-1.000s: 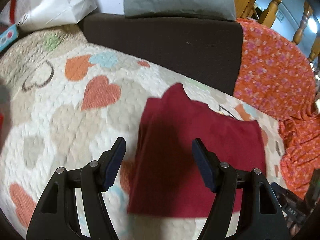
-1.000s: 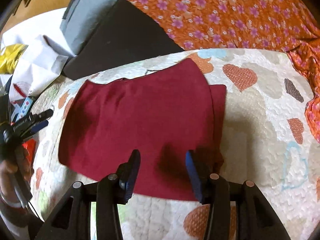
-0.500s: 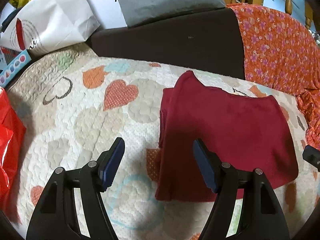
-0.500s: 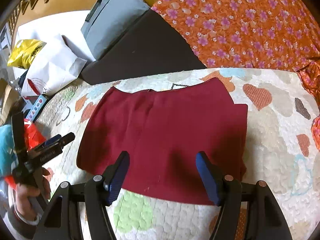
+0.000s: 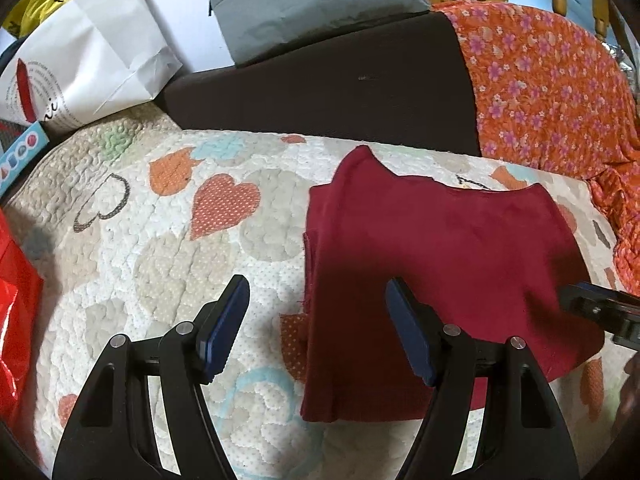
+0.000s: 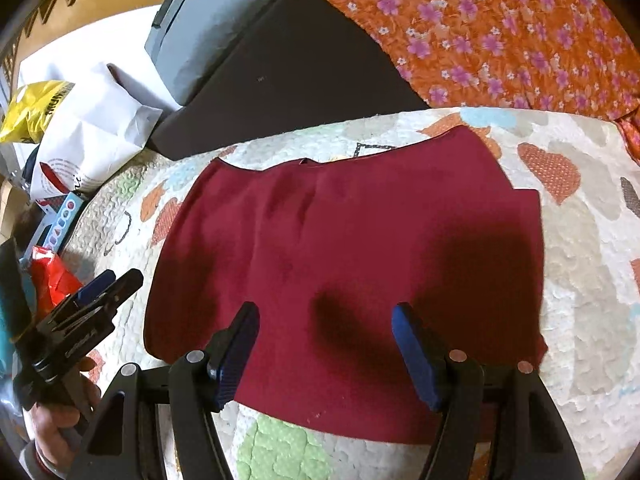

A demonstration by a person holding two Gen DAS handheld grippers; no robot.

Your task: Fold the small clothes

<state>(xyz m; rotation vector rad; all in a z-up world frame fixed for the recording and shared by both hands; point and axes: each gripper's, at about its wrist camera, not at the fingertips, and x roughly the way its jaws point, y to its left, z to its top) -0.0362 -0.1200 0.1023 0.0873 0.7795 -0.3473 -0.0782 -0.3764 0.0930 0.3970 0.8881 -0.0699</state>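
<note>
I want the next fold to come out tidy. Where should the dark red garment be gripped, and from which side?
Probably at the near hem corners of the dark red garment, approached from the near side. It lies flat on the heart-print quilt, so only edges give purchase. The right gripper hovers open above that hem; the left gripper straddles its folded side edge.

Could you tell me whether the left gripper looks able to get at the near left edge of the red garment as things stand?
Probably yes: the left gripper is open just above that edge of the red garment, with only bare quilt around it.
</note>
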